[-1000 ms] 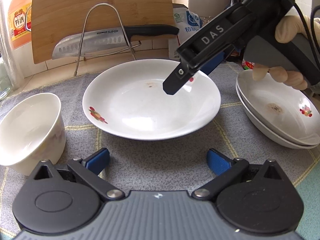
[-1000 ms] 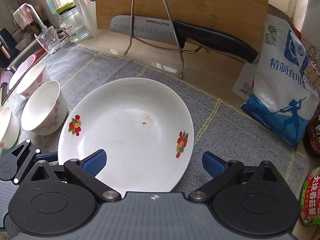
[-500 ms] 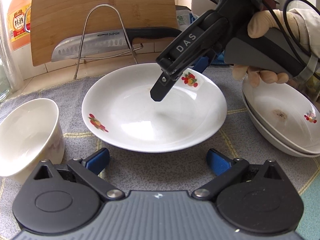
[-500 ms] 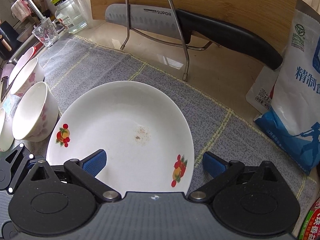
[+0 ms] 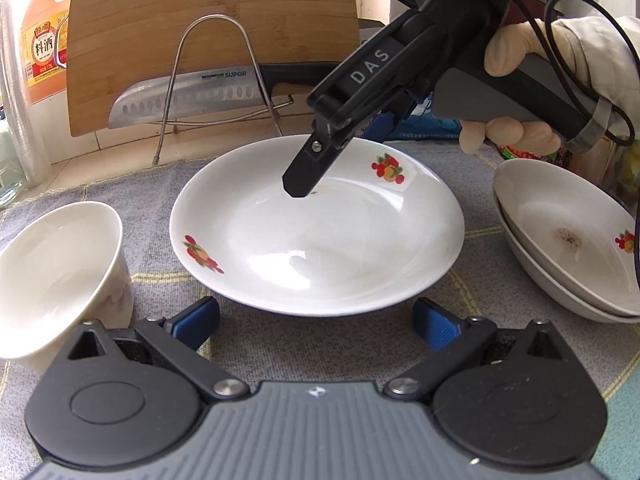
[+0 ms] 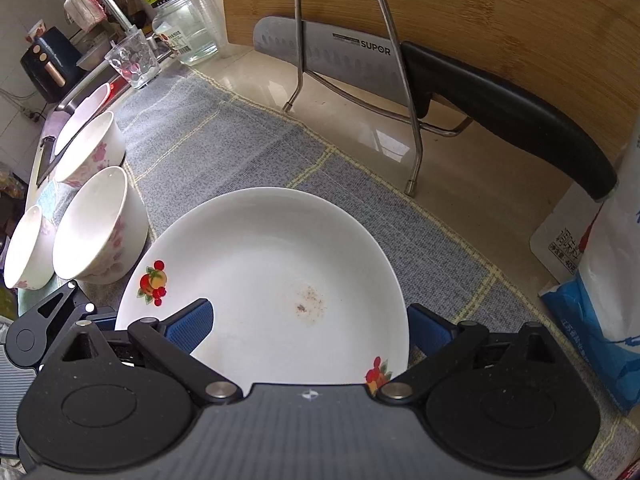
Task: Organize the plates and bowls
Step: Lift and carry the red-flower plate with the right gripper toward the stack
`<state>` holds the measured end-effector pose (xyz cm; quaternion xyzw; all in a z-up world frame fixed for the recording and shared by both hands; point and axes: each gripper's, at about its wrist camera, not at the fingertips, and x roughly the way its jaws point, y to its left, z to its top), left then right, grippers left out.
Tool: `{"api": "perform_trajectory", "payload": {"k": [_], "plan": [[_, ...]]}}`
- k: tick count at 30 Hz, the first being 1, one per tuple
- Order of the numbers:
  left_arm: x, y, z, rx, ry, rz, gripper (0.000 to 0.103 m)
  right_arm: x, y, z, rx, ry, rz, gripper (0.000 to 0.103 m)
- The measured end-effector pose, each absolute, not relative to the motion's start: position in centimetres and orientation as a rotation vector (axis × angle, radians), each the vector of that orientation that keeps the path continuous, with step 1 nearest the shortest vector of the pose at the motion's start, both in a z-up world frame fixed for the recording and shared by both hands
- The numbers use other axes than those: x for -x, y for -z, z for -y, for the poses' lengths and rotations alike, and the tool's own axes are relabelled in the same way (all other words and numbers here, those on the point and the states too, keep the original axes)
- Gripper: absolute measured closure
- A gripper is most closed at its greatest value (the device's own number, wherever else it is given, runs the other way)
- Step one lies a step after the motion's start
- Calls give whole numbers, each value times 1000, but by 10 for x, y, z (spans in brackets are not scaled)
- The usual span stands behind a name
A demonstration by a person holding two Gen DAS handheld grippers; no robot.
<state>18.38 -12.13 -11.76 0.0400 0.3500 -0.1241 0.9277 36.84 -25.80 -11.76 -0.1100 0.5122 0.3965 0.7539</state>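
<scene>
While the fruit-patterned plate (image 5: 320, 240) is lying on the grey mat (image 6: 224, 152), the right gripper (image 6: 308, 328) is straddling its rim with jaws apart, one blue pad over the plate, one outside. The left gripper (image 5: 316, 320) is hanging just short of the plate's near edge, jaws wide apart, holding nothing. Two stacked plates (image 5: 568, 248) are sitting beside it, floral bowls (image 6: 100, 224) opposite.
</scene>
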Motion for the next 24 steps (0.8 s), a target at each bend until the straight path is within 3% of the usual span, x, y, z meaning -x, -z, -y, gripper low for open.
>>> {"api": "perform_trajectory", "payload": {"k": [7,24], "plan": [[-180,117,121,-83,251,-706,2,-375,118,259,231,-926,-1125,10],[-182,115,122,-107,250,-684,2,-383,119,264,157,-966,-1147,12]]}}
